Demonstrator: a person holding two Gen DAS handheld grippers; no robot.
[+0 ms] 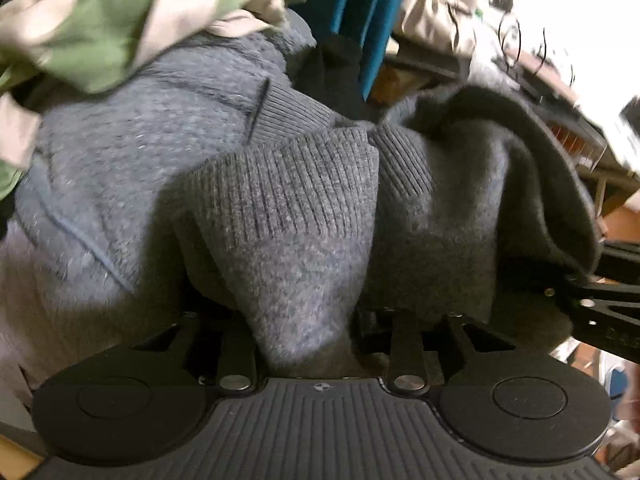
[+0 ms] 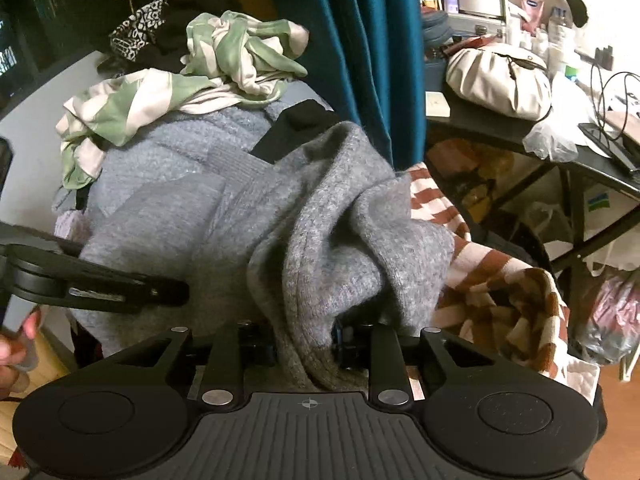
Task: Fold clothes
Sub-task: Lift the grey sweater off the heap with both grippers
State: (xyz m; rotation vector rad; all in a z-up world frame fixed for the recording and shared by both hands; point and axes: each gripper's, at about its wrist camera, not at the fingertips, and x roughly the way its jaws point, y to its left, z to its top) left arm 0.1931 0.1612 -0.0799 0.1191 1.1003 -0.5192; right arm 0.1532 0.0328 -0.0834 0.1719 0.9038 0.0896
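Observation:
A fuzzy grey sweater (image 1: 280,208) with a ribbed band (image 1: 288,184) fills the left wrist view. A fold of it runs down into my left gripper (image 1: 306,320), which is shut on it; the fabric hides the fingertips. In the right wrist view the same grey sweater (image 2: 336,240) bunches up and drops between the closed jaws of my right gripper (image 2: 304,340). The left gripper (image 2: 120,288) reaches in from the left, close to the sweater's near edge. The right gripper's arm (image 1: 604,304) shows at the right edge, under a sweater flap.
A crumpled green-and-white striped garment (image 2: 224,64) lies behind the sweater, with a black patterned item (image 2: 140,28) beyond it. A teal curtain (image 2: 360,40) hangs at the back. A brown-and-white checked cloth (image 2: 500,288) lies to the right. A cluttered black table (image 2: 500,128) holds a white bag (image 2: 496,80). A hand (image 2: 12,344) is at the lower left.

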